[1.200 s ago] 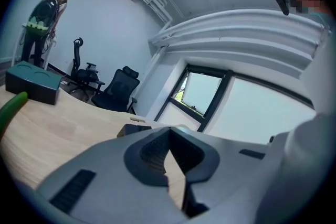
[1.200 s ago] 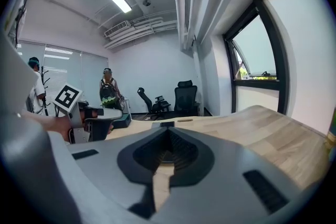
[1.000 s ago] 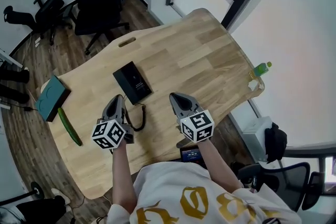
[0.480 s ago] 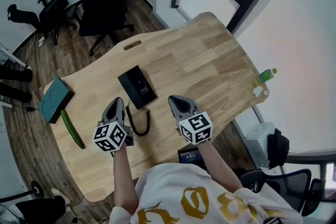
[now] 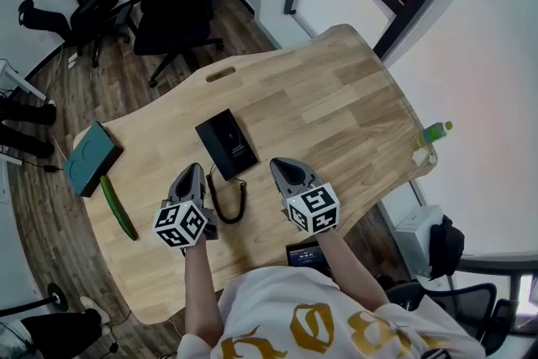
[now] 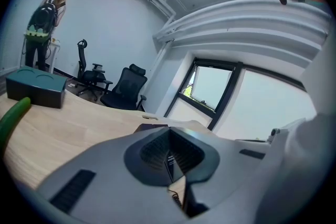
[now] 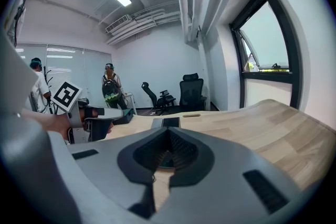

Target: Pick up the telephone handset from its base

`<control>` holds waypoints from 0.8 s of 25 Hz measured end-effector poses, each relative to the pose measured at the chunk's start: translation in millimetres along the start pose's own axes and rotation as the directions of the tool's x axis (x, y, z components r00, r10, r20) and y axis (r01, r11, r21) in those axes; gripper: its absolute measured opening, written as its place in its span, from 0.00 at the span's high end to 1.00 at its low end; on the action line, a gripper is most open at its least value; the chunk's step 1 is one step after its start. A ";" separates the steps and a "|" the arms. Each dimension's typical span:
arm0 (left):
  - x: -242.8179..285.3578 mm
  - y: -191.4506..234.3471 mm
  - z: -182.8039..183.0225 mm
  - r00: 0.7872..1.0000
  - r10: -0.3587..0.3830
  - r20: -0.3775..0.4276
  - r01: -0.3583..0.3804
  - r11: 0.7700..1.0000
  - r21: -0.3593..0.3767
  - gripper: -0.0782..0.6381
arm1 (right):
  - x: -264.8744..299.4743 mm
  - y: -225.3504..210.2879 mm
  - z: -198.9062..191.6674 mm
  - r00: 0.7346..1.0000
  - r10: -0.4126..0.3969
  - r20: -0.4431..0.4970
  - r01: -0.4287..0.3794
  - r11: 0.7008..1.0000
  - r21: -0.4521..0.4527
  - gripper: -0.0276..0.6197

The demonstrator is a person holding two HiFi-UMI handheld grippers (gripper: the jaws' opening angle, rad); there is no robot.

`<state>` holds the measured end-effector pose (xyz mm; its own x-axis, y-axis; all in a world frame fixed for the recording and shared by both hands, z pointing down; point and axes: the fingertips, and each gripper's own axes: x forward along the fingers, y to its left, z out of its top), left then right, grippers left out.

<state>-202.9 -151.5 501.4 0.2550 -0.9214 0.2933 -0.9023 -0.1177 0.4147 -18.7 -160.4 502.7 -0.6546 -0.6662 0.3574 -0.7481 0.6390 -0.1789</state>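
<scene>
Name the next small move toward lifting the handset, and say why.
Probably open the left gripper. Its jaws are shut with nothing between them, and the telephone lies untouched on the table just ahead of it. Shut jaws cannot take hold of it.

Pale timber under black, teal, green and grey.
The bench [image 5: 336, 97] is light planked wood; the phone [image 5: 227, 143] and its coiled cord [image 5: 229, 202] are black. The box [image 5: 91, 157] is teal, the cucumber [image 5: 118, 208] green, the bottle [image 5: 435, 132] green with a yellow cap. The left gripper [image 5: 192, 170] and right gripper [image 5: 280, 165] are grey, their cubes patterned in black-and-white squares.
</scene>
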 end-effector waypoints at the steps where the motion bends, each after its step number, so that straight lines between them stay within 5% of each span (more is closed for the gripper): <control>1: 0.9 0.9 -1.5 1.000 0.003 -0.004 -0.003 1.000 0.002 0.88 | 2.2 -1.4 -0.8 1.000 0.001 -0.003 -0.001 1.000 0.002 0.95; 20: 35.5 19.8 -40.1 0.995 0.011 -0.098 -0.015 0.999 -0.046 0.88 | 46.7 -17.3 -20.3 0.996 0.054 -0.069 -0.052 0.998 0.042 0.95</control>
<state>-197.9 -171.6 554.6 0.2780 -0.8821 0.3803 -0.8890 -0.0863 0.4497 -34.1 -194.8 541.1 -0.6852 -0.6025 0.4091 -0.7173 0.6558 -0.2355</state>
